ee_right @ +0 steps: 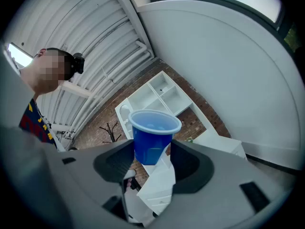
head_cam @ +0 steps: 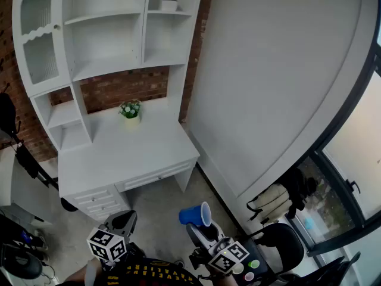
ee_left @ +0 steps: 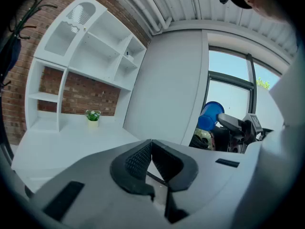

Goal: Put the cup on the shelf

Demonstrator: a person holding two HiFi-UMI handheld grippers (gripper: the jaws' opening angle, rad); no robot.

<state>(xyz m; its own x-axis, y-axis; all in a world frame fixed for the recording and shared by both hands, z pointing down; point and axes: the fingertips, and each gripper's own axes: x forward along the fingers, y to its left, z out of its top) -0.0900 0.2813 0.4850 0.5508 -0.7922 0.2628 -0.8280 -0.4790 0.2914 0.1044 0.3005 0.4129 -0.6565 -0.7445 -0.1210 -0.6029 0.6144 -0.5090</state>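
Cup (head_cam: 195, 214) gripped in the right tongs (ee_right: 151, 152), well apart from the shelf unit.
White shelf unit (head_cam: 113, 34) rises against a brick wall (head_cam: 119, 88) over the white counter (head_cam: 128, 157); nearer the camera, the left tongs (ee_left: 151, 147) are closed on nothing, the right tongs stand wide with pads pressing the blue cup's sides, and a small potted plant (head_cam: 130, 110) sits at the counter's back.

Blue cup (head_cam: 194, 214), white shelf (head_cam: 143, 28), red brick wall (head_cam: 119, 89), yellow plant pot (head_cam: 131, 121)
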